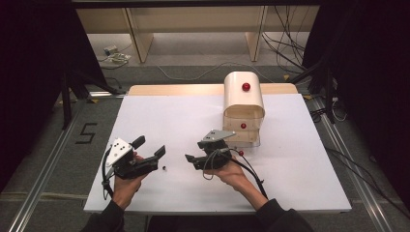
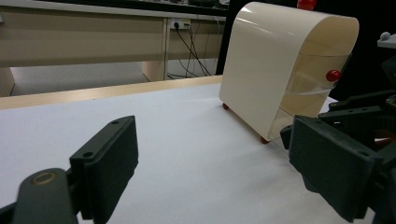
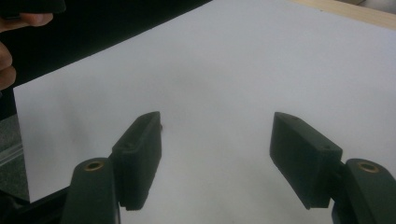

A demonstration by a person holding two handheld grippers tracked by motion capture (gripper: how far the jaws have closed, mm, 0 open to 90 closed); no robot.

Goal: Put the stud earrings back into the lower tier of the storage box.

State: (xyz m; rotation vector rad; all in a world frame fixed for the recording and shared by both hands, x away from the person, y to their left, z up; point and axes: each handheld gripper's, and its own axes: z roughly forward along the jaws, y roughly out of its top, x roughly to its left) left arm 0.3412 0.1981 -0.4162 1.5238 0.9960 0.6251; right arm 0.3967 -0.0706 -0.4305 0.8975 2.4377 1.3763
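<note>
- The left gripper [image 1: 151,147] is matte black plastic with flat, slab-like jaws that stand wide apart, nothing between them; a grey three-cornered plate sits on top.
- The right gripper [image 1: 193,151] is of the same build, its jaws also spread with only bare table between them. It points leftward toward the left gripper.
- A small dark object [image 1: 165,168] lies on the table between the two grippers, just beside the left one's jaw tips; it is too small to tell what it is. In the right gripper view it peeks out as a dark speck [image 3: 161,126] at the tip of that gripper's left jaw.
- The table [image 1: 300,164] has a smooth, matte white top with a pale wooden strip along its far edge.
- A cream box [image 1: 243,104] with a rounded, arched top stands near the far edge. Its shell looks glossy, and its front is a clear panel.
- The high view shows a red knob [image 1: 246,87] on its top.
- The left gripper view shows the box's curved side and small red feet [image 2: 264,139] under it.
</note>
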